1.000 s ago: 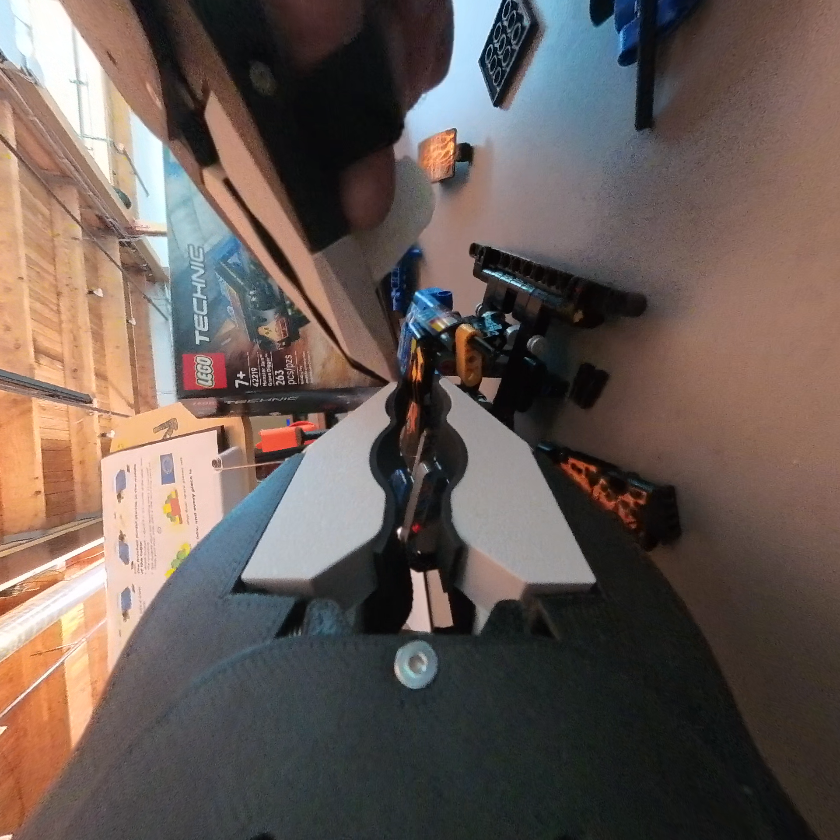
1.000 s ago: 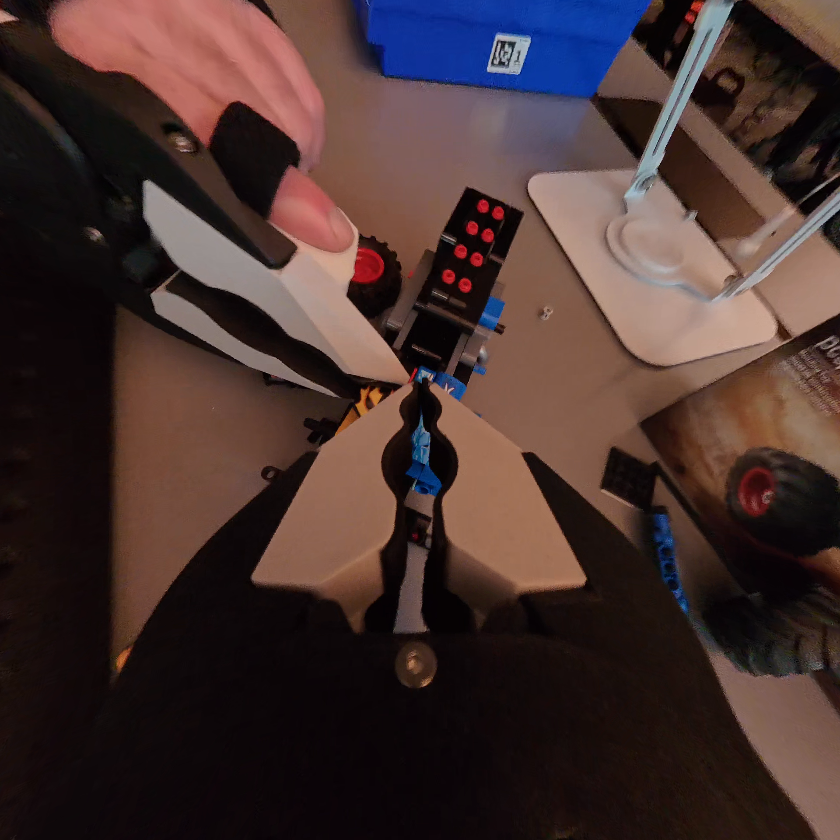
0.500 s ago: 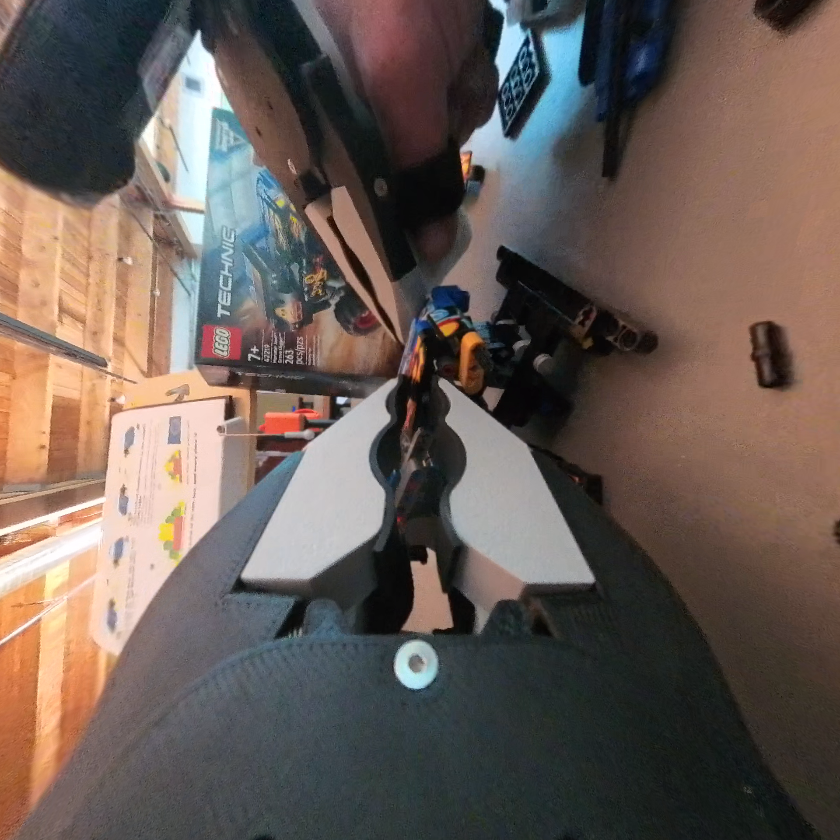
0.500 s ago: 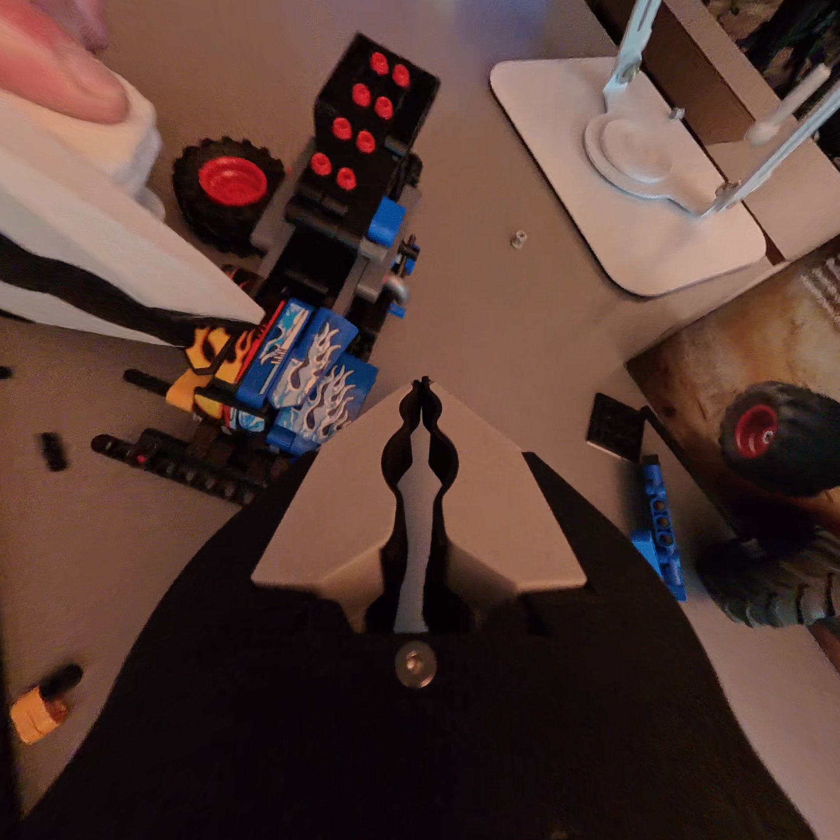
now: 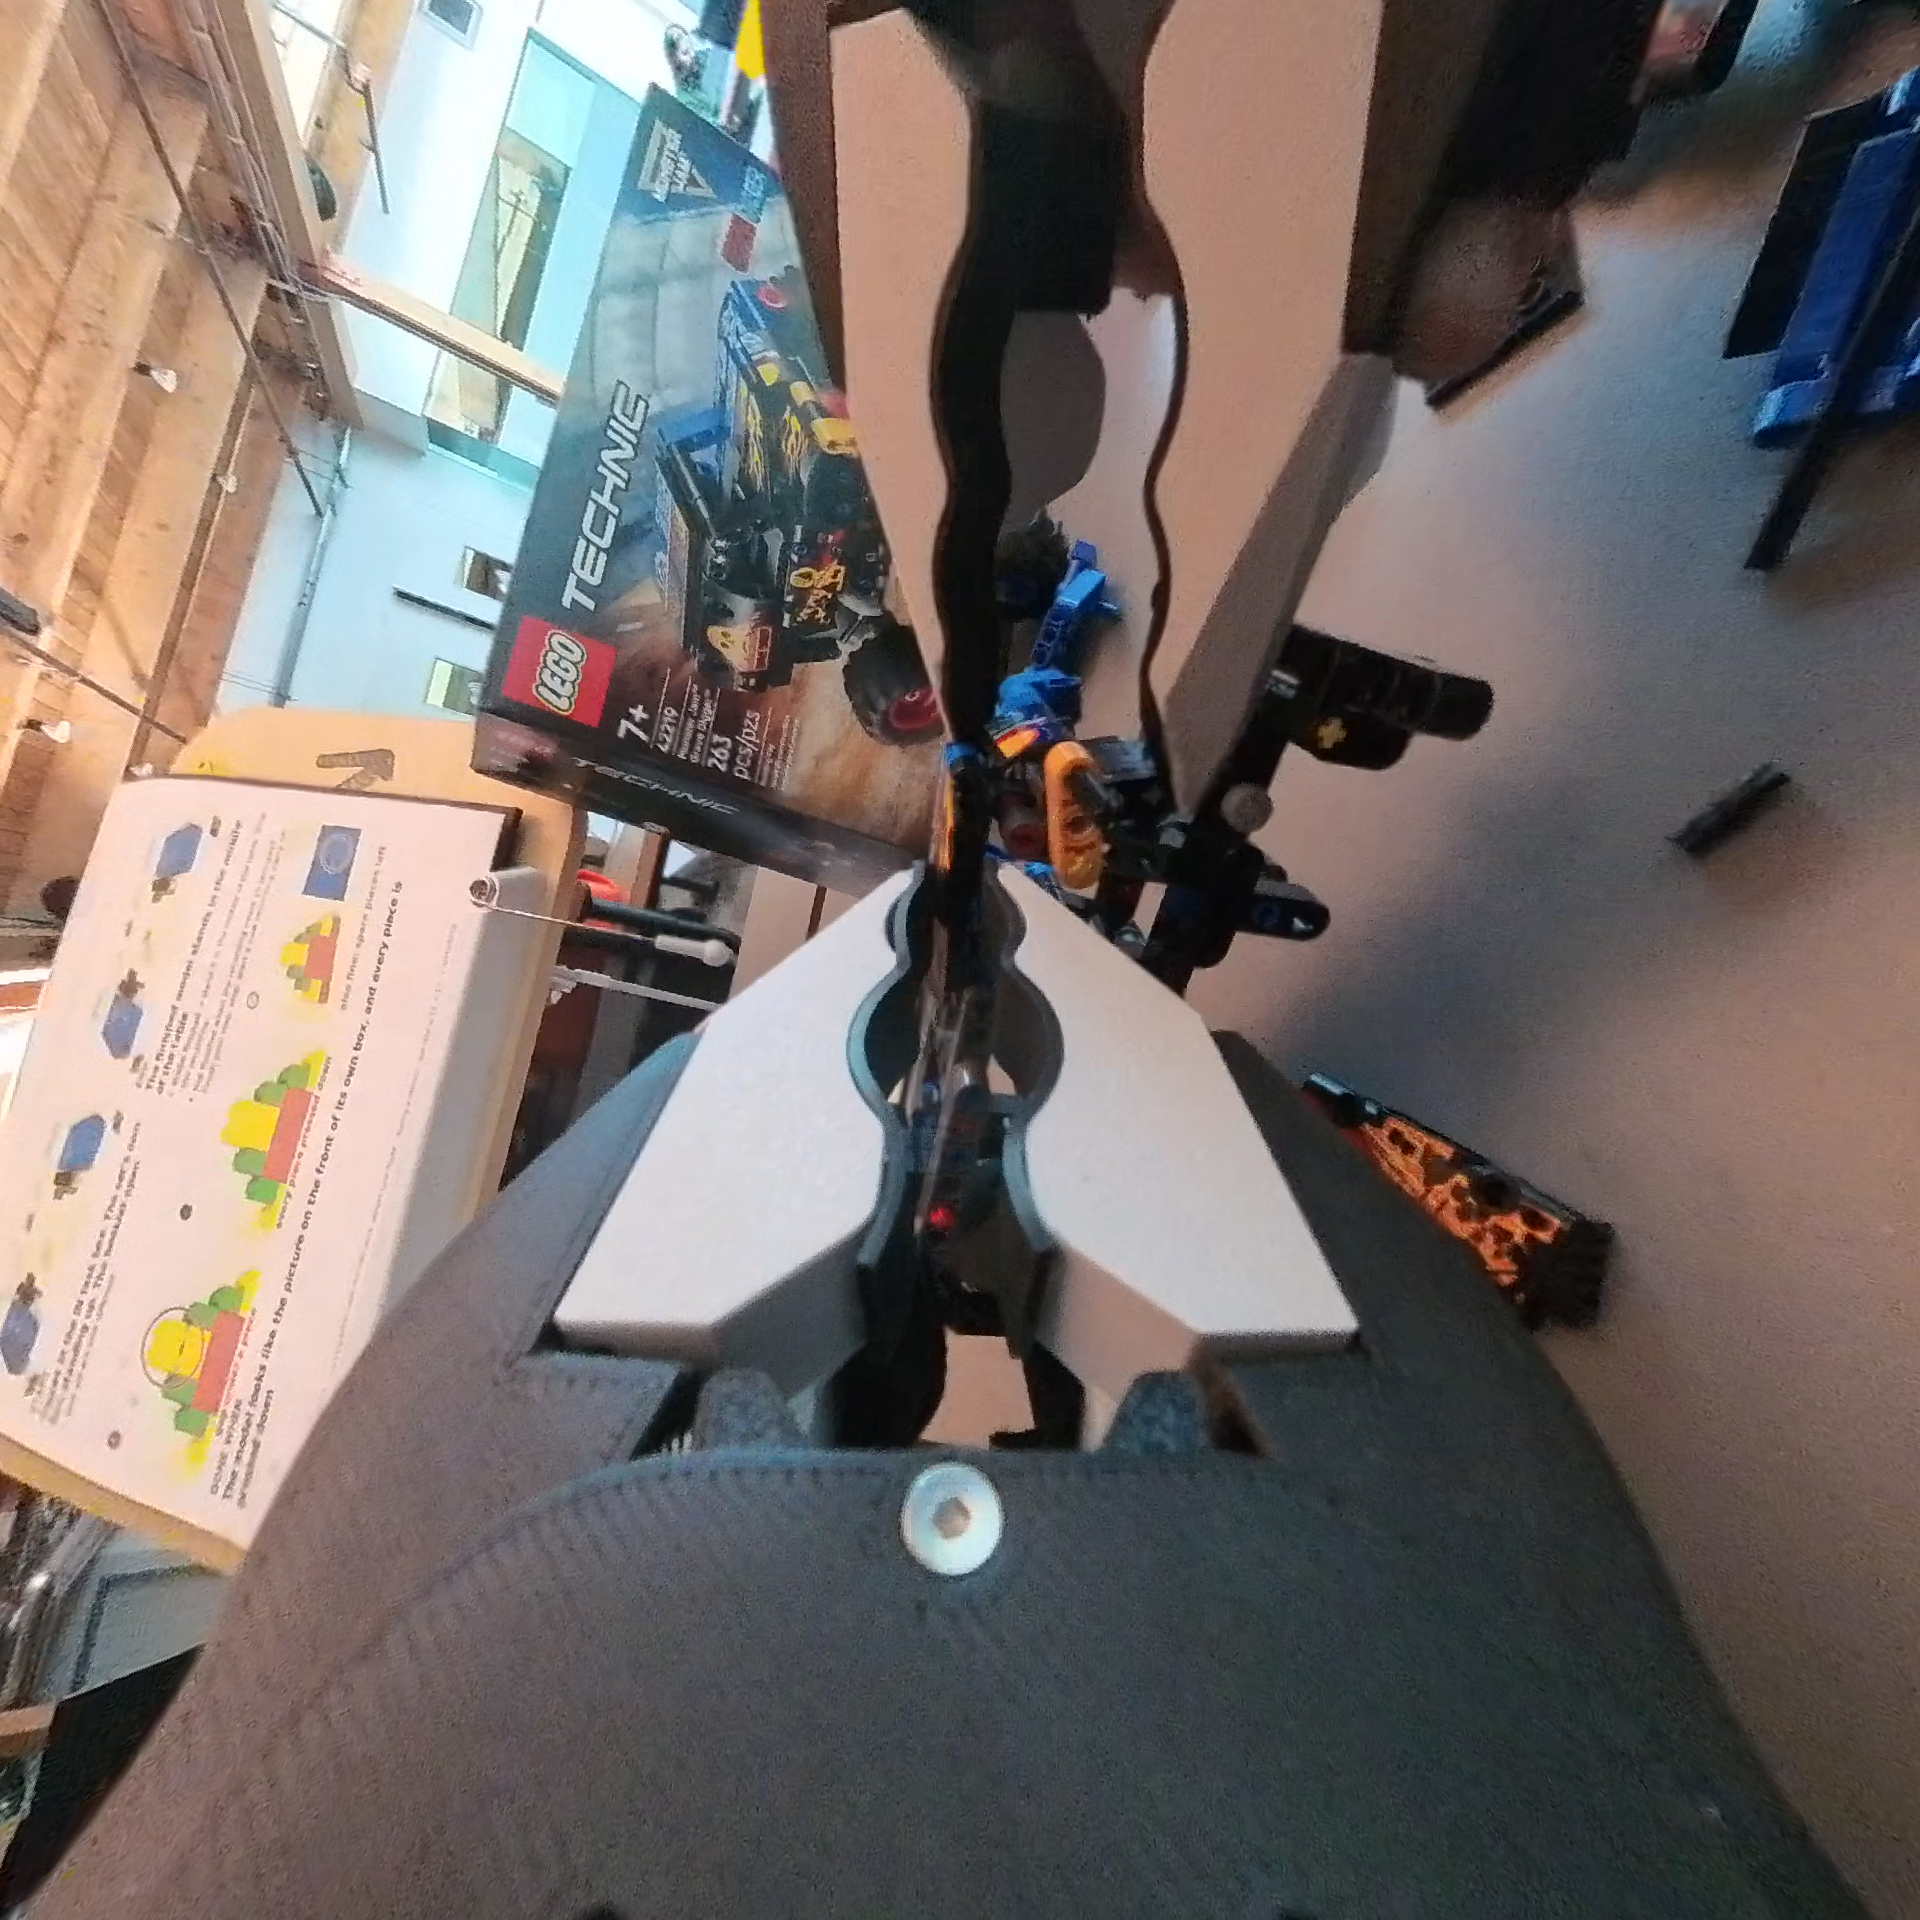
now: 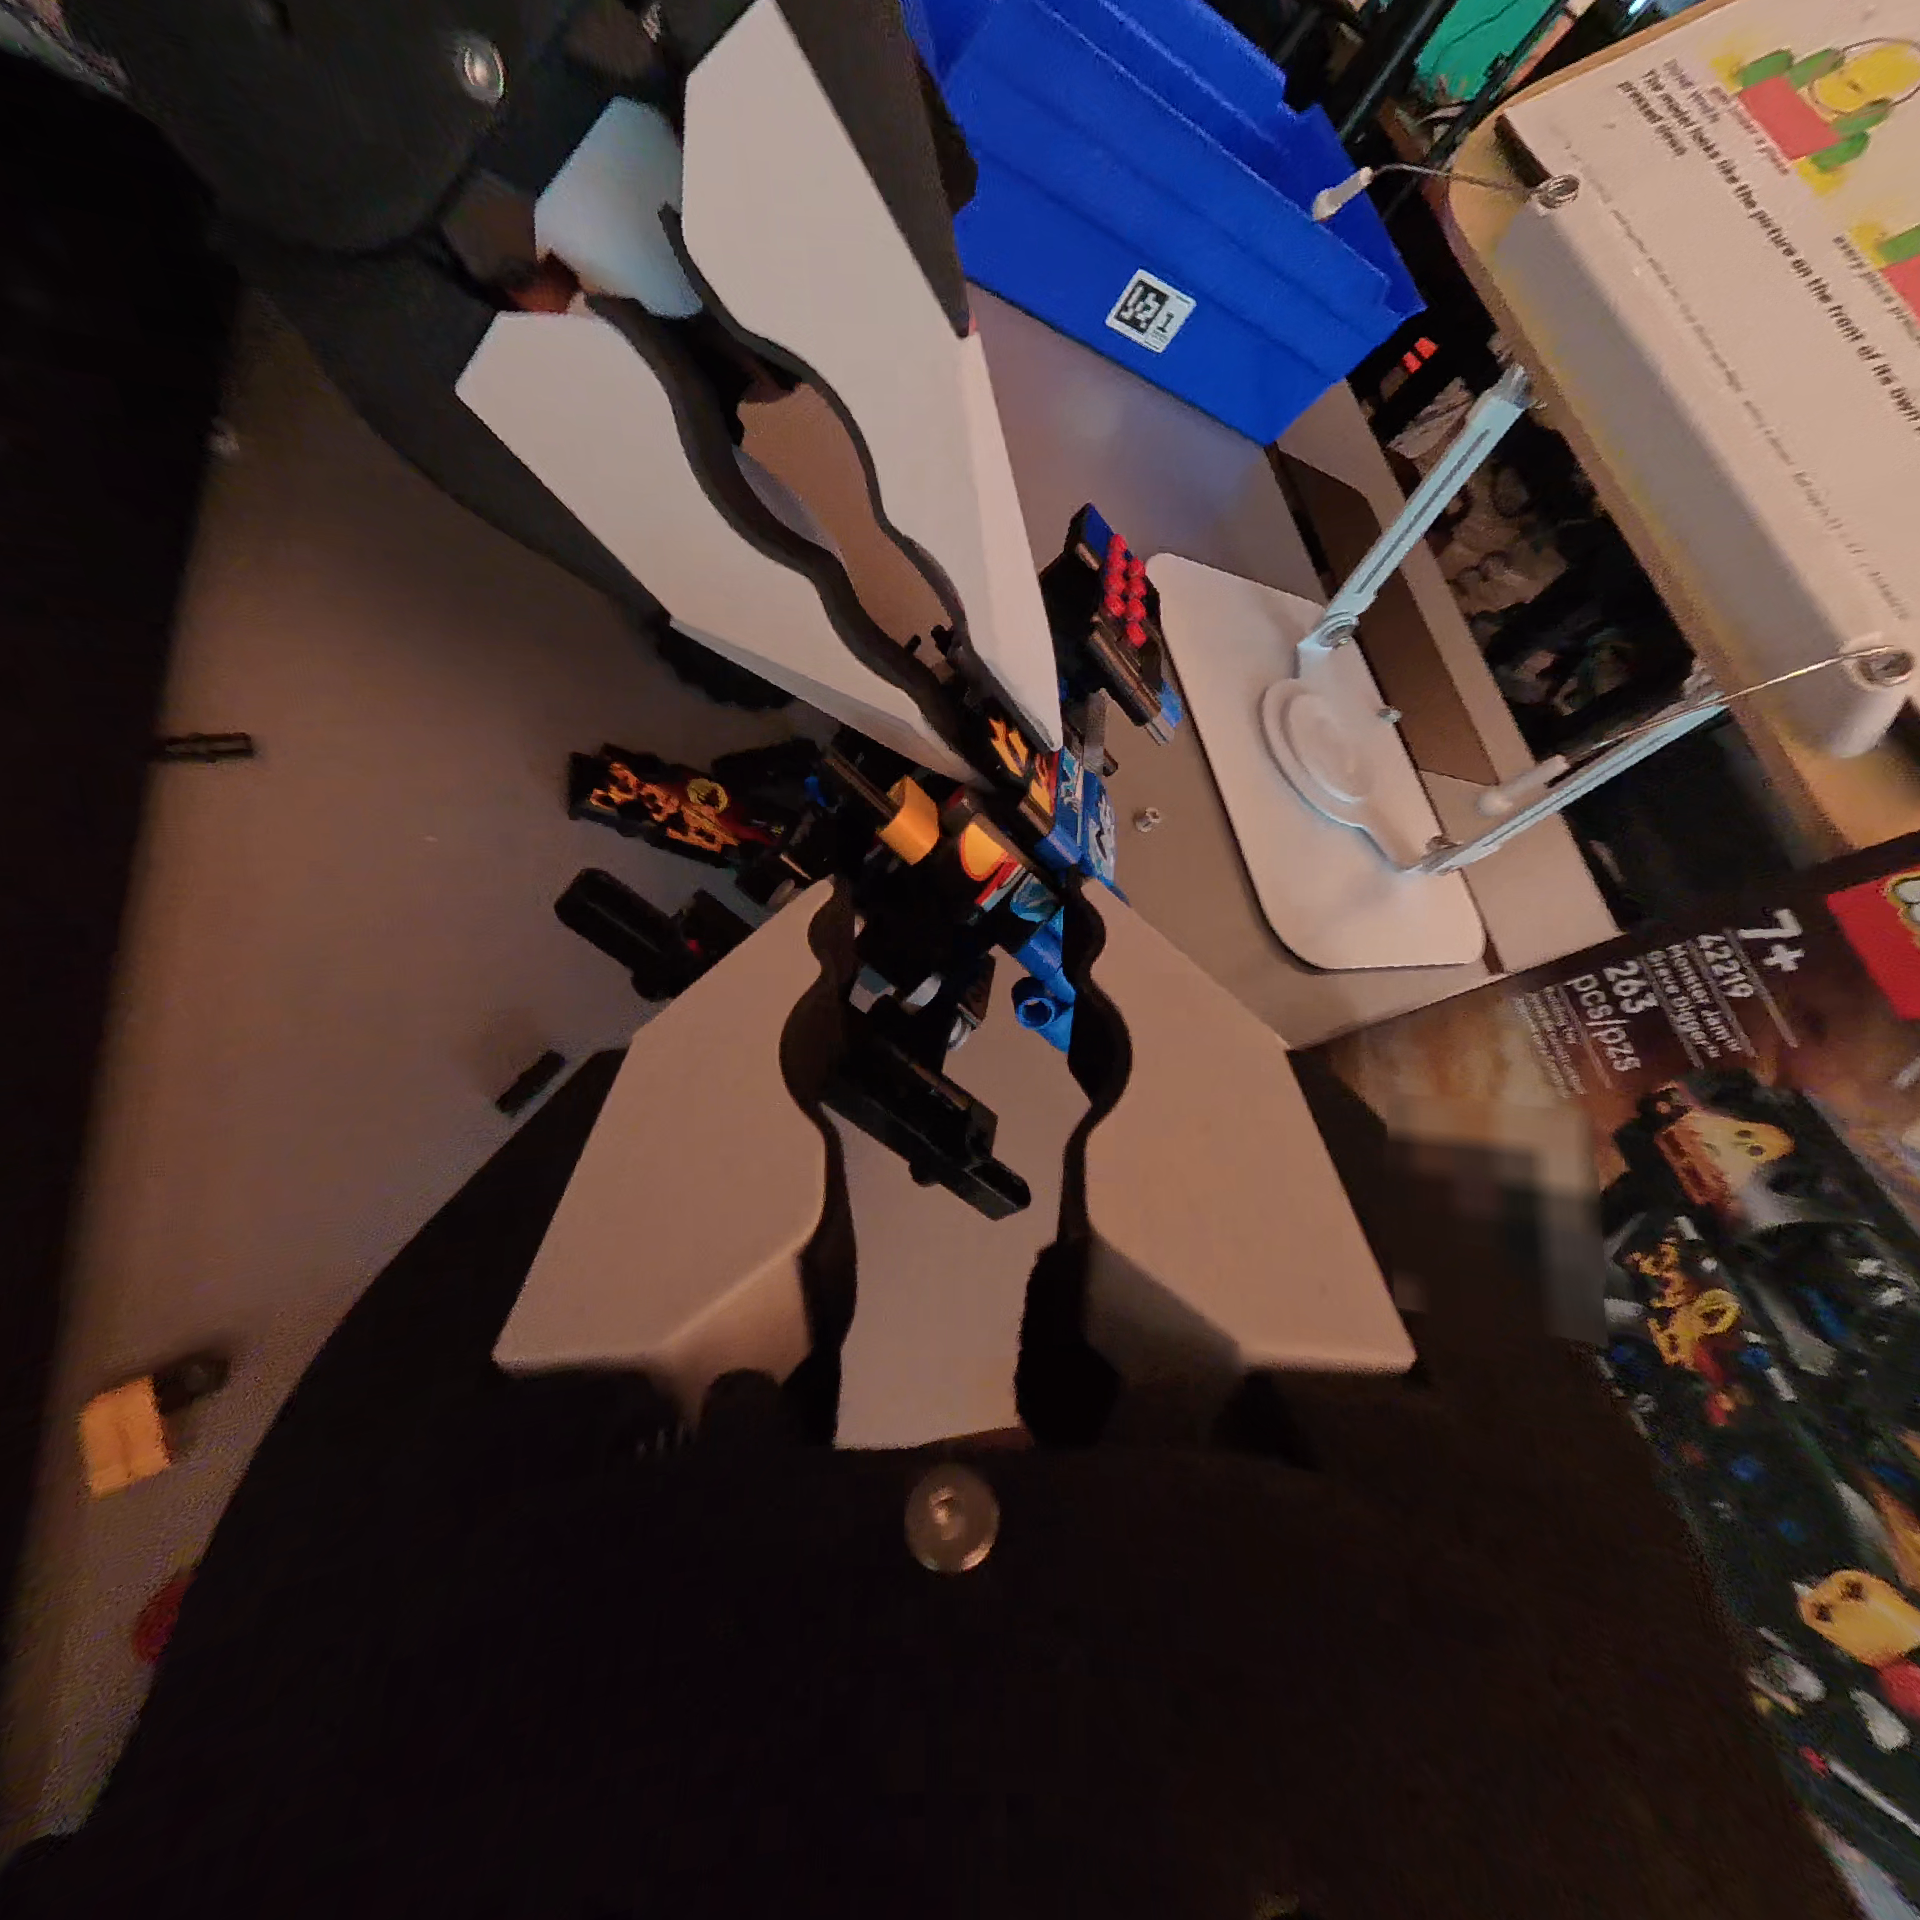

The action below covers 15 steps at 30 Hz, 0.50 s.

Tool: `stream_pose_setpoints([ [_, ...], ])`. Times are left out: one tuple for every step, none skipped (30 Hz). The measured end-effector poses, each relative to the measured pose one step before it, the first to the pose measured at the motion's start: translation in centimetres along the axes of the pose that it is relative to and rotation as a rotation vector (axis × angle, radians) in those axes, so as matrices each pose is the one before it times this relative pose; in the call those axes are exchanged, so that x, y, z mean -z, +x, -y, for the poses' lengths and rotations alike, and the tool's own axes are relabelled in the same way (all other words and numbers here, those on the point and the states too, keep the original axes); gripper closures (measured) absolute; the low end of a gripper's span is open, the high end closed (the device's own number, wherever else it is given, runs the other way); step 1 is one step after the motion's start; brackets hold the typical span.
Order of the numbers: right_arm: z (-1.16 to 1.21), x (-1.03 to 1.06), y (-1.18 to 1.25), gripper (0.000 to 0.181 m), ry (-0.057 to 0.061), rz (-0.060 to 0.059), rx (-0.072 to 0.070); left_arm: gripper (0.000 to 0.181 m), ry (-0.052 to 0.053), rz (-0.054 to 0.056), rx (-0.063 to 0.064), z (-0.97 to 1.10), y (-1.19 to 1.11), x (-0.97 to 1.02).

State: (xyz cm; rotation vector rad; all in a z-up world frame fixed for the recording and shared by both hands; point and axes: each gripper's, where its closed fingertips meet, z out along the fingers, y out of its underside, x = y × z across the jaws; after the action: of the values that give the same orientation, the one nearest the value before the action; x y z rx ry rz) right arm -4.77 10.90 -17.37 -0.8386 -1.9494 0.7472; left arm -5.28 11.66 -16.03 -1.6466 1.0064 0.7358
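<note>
My left gripper (image 5: 956, 883) is shut on a brick-built truck model (image 5: 1081, 821) of black, blue and orange parts, and holds it by a thin edge just above the grey table (image 5: 1558, 935). In the right wrist view the left gripper (image 6: 1003, 764) comes in from the upper left, clamped on the model (image 6: 1070, 821). My right gripper (image 6: 956, 899) is open, and the model's near end with a black beam (image 6: 925, 1122) lies between its fingers. It also shows in the left wrist view (image 5: 1060, 758), jaws apart, pointing at the model from above.
The set's printed box (image 5: 675, 623) and a white instruction sheet (image 5: 239, 1091) stand behind. A blue bin (image 6: 1164, 208) and a white stand base (image 6: 1320, 790) lie beyond the model. A flame-patterned panel (image 5: 1455, 1216), a black pin (image 5: 1730, 805) and a small orange piece (image 6: 125, 1434) lie loose on the table.
My right gripper, shut half a second ago and drawn back from the model, has opened and moved in around the model's near end. My left gripper stays shut on the model.
</note>
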Motion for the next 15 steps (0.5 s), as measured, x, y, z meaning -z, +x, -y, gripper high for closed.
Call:
stream_pose_setpoints([
  [-0.083, -0.038, 0.198, 0.143, -0.0042, -0.0183, 0.0179, 0.176, -0.0043, -0.0040, -0.0007, 0.007, -0.015, -0.058],
  [-0.145, -0.138, 0.154, 0.143, -0.0131, -0.0160, 0.0139, 0.175, -0.0070, -0.0052, -0.0199, -0.131, -0.008, -0.202],
  [-0.321, -0.281, 0.165, 0.143, -0.0224, -0.0208, 0.0162, 0.175, -0.0072, -0.0105, -0.0247, -0.131, 0.146, -0.076],
  [-0.405, -0.348, -0.013, 0.143, -0.0322, -0.0199, 0.0351, 0.175, -0.0007, -0.0171, -0.0082, -0.024, 0.326, -0.122],
  [-0.339, -0.243, -0.057, 0.143, -0.0343, -0.0150, 0.0316, 0.175, 0.0044, -0.0096, -0.0115, 0.093, 0.370, -0.095],
  [-0.198, -0.160, -0.155, 0.144, -0.0165, 0.0112, -0.0100, 0.176, -0.0034, 0.0020, -0.0221, 0.010, 0.307, -0.035],
  [-0.185, -0.163, -0.233, 0.145, -0.0004, 0.0289, -0.0393, 0.176, -0.0025, -0.0007, -0.0045, 0.032, 0.282, -0.043],
  [-0.368, -0.241, -0.301, 0.145, -0.0135, 0.0247, -0.0163, 0.176, 0.0069, -0.0101, 0.0054, 0.095, 0.471, -0.123],
  [-0.474, -0.359, -0.361, 0.145, -0.0258, 0.0175, -0.0024, 0.176, -0.0146, -0.0067, -0.0303, -0.164, 0.632, -0.162],
  [-0.388, -0.445, -0.269, 0.145, -0.0174, 0.0117, -0.0134, 0.177, -0.0181, 0.0001, -0.0367, -0.274, 0.332, -0.128],
  [-0.189, -0.306, -0.052, 0.145, -0.0025, 0.0071, -0.0249, 0.177, 0.0005, -0.0034, 0.0097, -0.085, 0.144, -0.080],
  [-0.032, -0.122, 0.062, 0.145, 0.0066, 0.0102, -0.0319, 0.177, 0.0143, -0.0055, 0.0218, -0.060, -0.021, -0.011],
  [-0.007, -0.106, 0.066, 0.145, 0.0072, 0.0072, -0.0276, 0.177, 0.0011, -0.0002, 0.0056, -0.070, -0.044, 0.056],
  [-0.058, -0.111, 0.078, 0.145, 0.0040, 0.0004, -0.0111, 0.177, -0.0029, 0.0130, -0.0211, -0.034, 0.051, -0.030],
  [-0.051, -0.048, 0.043, 0.145, 0.0043, 0.0041, -0.0132, 0.177, 0.0053, 0.0095, -0.0139, 0.024, 0.066, 0.045],
])
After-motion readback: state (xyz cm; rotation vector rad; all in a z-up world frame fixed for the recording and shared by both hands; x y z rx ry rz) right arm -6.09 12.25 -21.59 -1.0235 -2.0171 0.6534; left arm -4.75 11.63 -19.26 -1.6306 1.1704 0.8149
